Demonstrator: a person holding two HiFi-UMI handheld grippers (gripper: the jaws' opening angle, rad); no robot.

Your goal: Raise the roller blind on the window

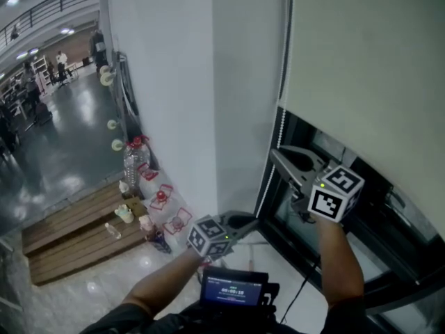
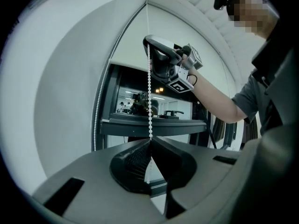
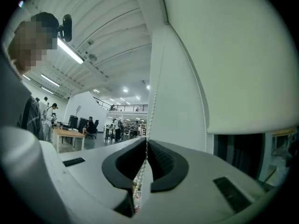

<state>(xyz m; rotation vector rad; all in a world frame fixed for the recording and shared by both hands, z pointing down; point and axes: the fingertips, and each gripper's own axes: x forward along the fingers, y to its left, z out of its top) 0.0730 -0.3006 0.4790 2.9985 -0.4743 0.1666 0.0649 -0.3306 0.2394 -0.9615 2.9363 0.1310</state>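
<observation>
The cream roller blind (image 1: 368, 61) hangs over the upper part of the dark window (image 1: 327, 145). Its white bead chain (image 1: 281, 82) runs down the window's left edge. My right gripper (image 1: 276, 153) is the higher one, shut on the chain just below the blind's bottom edge. In the right gripper view the bead chain (image 3: 150, 101) passes between the closed jaws of the right gripper (image 3: 146, 143). Lower down, my left gripper (image 1: 254, 220) is shut on the same strand. In the left gripper view the bead chain (image 2: 149, 92) rises taut from the left gripper (image 2: 150, 143) toward the right gripper (image 2: 161, 48).
A second strand of chain (image 2: 97, 115) hangs beside the white wall column (image 1: 181, 82). Water bottles and bags (image 1: 149, 193) stand at the wall's foot beside a wooden platform (image 1: 69, 235). A small screen (image 1: 233, 287) sits at my chest. The window frame has a handle (image 2: 175, 112).
</observation>
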